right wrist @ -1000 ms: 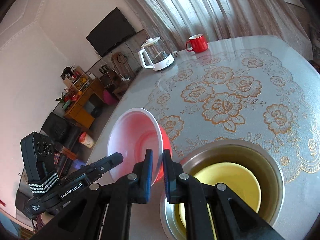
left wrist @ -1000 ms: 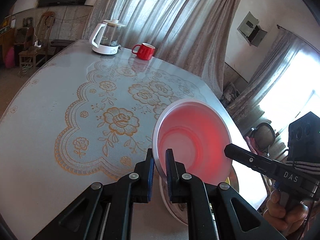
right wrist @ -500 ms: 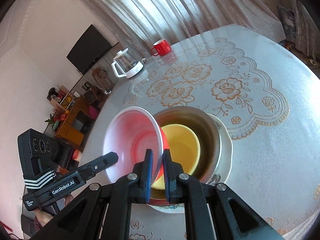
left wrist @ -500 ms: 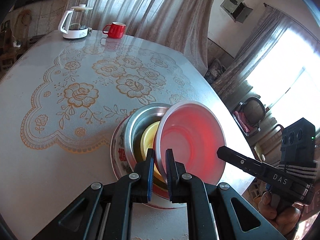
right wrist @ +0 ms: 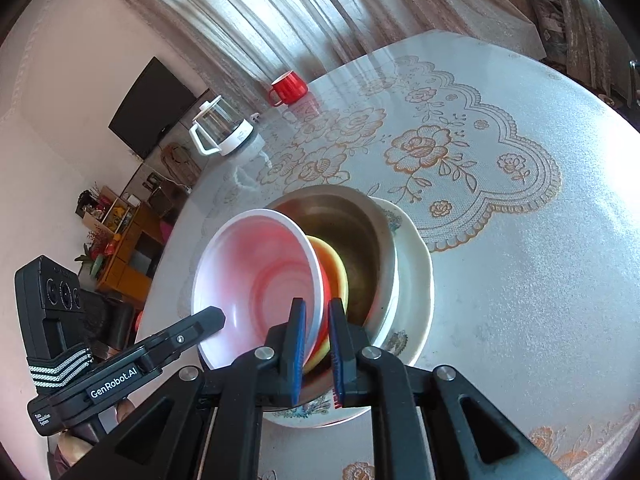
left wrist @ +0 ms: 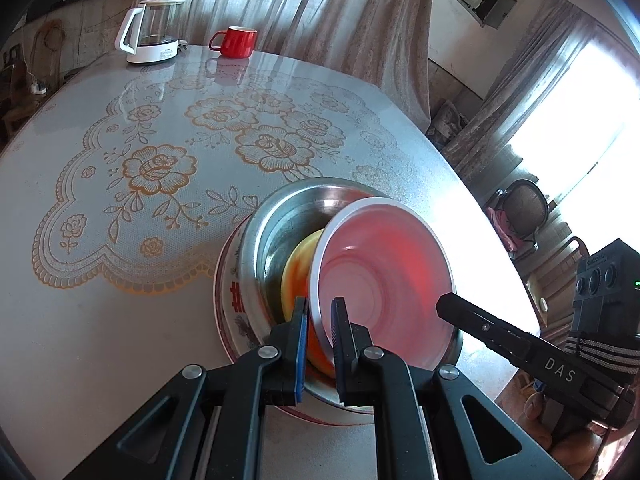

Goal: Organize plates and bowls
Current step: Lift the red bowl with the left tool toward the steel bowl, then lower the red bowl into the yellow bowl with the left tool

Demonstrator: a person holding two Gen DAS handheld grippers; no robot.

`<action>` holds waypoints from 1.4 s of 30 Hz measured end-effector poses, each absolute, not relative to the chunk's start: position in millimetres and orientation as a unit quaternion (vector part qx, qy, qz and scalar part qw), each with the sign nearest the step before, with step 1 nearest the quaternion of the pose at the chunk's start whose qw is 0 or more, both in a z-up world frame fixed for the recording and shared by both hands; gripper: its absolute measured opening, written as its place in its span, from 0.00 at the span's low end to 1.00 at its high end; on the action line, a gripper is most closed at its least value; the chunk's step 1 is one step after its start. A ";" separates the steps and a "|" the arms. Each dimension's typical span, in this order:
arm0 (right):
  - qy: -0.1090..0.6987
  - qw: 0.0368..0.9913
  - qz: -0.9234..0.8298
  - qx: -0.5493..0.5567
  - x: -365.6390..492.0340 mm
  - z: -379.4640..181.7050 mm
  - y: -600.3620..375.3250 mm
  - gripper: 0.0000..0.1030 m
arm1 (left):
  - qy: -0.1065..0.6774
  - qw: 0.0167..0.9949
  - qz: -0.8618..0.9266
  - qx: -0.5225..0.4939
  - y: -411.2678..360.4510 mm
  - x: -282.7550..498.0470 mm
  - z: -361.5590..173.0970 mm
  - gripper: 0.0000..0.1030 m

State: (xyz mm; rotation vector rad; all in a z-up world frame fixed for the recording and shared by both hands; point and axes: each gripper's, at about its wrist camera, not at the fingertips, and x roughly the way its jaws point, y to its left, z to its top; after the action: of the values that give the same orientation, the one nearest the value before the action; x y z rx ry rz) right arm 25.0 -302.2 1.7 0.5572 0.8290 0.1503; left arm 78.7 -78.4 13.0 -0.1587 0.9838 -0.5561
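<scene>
One round table (left wrist: 100, 320) fills the room's middle, laid with one lace-patterned cloth (left wrist: 168, 184) of gold roses. Near its edge sits a single stack: one flowered plate (right wrist: 416, 272) at the bottom, one steel bowl (left wrist: 280, 220) on it, one yellow bowl (left wrist: 298, 264) inside that. One red bowl (left wrist: 384, 276), white within, is tilted steeply over the stack, its lower side down in the steel bowl against the yellow one. Two grippers hold it, one at each side of the rim. The left gripper (left wrist: 320, 316) has its jaws clamped on the rim nearest it. The right gripper (right wrist: 316, 320) also has the rim between its blue pads, pressed on it, though the jaws are just starting to ease apart. At the far side of the table stand one glass kettle (left wrist: 150, 32) with a white handle and, just beside it, one red mug (left wrist: 236, 42). That makes three bowls, one plate, one mug.
</scene>
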 end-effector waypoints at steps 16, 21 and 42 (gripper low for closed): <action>0.380 0.911 0.033 0.158 27.7 5.0 -282.2 0.11 | 0.413 0.880 -0.234 -0.017 -86.2 75.1 11.7 0.17; 0.379 0.917 0.015 0.119 26.8 4.9 -275.6 0.11 | 0.406 0.880 -0.247 -0.026 -83.5 74.8 13.8 0.19; 0.345 0.924 0.007 0.166 3.9 19.3 -303.3 0.23 | 0.393 0.892 -0.218 -0.058 -40.2 71.7 14.7 0.24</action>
State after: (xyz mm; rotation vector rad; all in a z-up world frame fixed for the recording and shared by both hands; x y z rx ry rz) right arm 3.9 -303.3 19.3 0.3402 0.7079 0.0154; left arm 71.7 -40.2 14.7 -0.1214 0.8154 -0.4518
